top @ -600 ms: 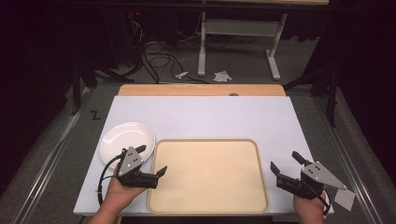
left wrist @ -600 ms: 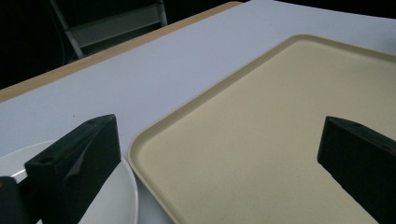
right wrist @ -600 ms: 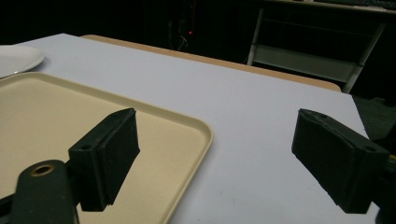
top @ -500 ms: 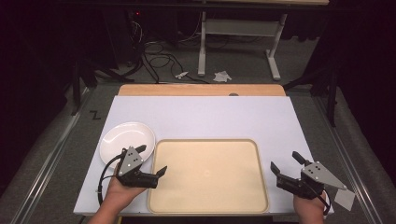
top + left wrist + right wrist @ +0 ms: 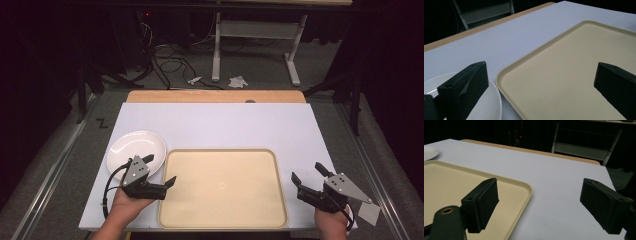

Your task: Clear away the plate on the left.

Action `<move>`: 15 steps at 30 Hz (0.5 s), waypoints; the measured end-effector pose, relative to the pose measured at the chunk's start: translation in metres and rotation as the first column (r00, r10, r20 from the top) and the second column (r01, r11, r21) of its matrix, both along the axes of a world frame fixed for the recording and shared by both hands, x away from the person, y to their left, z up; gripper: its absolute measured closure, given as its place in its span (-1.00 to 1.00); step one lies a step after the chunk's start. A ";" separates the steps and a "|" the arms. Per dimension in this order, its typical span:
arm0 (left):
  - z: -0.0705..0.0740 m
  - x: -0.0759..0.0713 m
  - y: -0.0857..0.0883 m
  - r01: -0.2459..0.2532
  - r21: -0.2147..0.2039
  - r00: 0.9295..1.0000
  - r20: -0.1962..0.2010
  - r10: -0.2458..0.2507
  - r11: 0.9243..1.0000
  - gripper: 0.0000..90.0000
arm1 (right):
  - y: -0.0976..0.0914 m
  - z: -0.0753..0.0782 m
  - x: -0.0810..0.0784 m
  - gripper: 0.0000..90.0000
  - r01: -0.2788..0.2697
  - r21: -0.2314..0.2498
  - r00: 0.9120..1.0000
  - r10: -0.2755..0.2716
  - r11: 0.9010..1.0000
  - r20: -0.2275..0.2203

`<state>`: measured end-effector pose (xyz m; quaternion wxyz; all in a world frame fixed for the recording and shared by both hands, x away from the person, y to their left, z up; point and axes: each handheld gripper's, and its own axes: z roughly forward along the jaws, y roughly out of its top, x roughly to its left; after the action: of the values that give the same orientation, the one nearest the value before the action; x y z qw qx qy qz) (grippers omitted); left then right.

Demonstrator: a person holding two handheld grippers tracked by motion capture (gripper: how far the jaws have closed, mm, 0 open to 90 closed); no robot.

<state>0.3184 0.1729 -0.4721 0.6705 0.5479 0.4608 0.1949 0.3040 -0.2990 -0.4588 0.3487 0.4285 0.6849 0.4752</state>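
A white table (image 5: 220, 125) carries a beige tray (image 5: 222, 187) with a white plate (image 5: 134, 148) just beside it.

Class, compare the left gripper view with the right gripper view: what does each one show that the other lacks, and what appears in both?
Left gripper view: the white plate lies close, right beside the tray's corner, under the near jaw.

Right gripper view: the plate sits far off at the picture's edge, and a white metal frame stands in the dark behind the table.

Both: the beige tray, bare, the white table with its wooden far edge, and two black jaws set wide apart, holding nothing.
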 end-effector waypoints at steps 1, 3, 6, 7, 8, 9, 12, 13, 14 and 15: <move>0.000 0.000 0.001 0.000 0.003 1.000 0.002 0.000 1.000 -1.00 | -0.001 0.000 0.001 -0.64 0.011 0.004 1.000 -0.011 1.000 0.000; -0.001 0.001 0.002 0.003 0.020 1.000 0.006 -0.003 1.000 -1.00 | -0.001 0.001 0.002 -0.64 0.029 0.008 1.000 -0.029 1.000 0.007; -0.001 0.002 0.005 0.002 0.025 1.000 0.003 -0.002 1.000 -1.00 | 0.001 0.002 0.001 -0.64 0.030 0.000 0.999 -0.030 1.000 0.012; -0.001 0.002 0.006 0.000 0.020 1.000 0.004 0.000 1.000 -1.00 | 0.001 0.002 0.001 -0.64 0.030 0.000 0.999 -0.030 1.000 0.012; 0.000 0.003 0.007 -0.005 0.010 1.000 0.009 0.005 1.000 -1.00 | 0.001 0.002 0.000 -0.64 0.033 -0.002 0.999 -0.033 0.999 0.009; 0.001 0.003 0.007 -0.008 0.000 1.000 0.009 0.008 1.000 -1.00 | 0.002 0.002 0.000 -0.64 0.034 -0.004 0.999 -0.034 0.999 0.007; 0.000 0.004 0.008 -0.009 0.014 1.000 0.009 0.009 1.000 -1.00 | 0.001 0.001 0.002 -0.64 0.022 -0.006 1.000 -0.022 1.000 0.003; -0.001 0.004 0.008 -0.009 0.023 1.000 0.009 0.009 1.000 -1.00 | 0.002 0.002 0.002 -0.64 0.017 -0.008 1.000 -0.017 1.000 0.001; -0.002 0.004 0.008 -0.008 0.032 1.000 0.011 0.008 0.999 -1.00 | 0.002 0.001 0.003 -0.64 0.014 -0.014 1.000 -0.014 1.000 0.003; -0.001 0.005 0.008 -0.011 0.033 1.000 0.015 0.011 0.999 -1.00 | 0.002 0.001 0.003 -0.64 0.010 -0.021 1.000 -0.010 1.000 -0.001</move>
<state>0.3230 0.1814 -0.4733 0.6638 0.5547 0.4555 0.2101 0.3068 -0.2968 -0.4583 0.3553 0.4286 0.6877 0.4660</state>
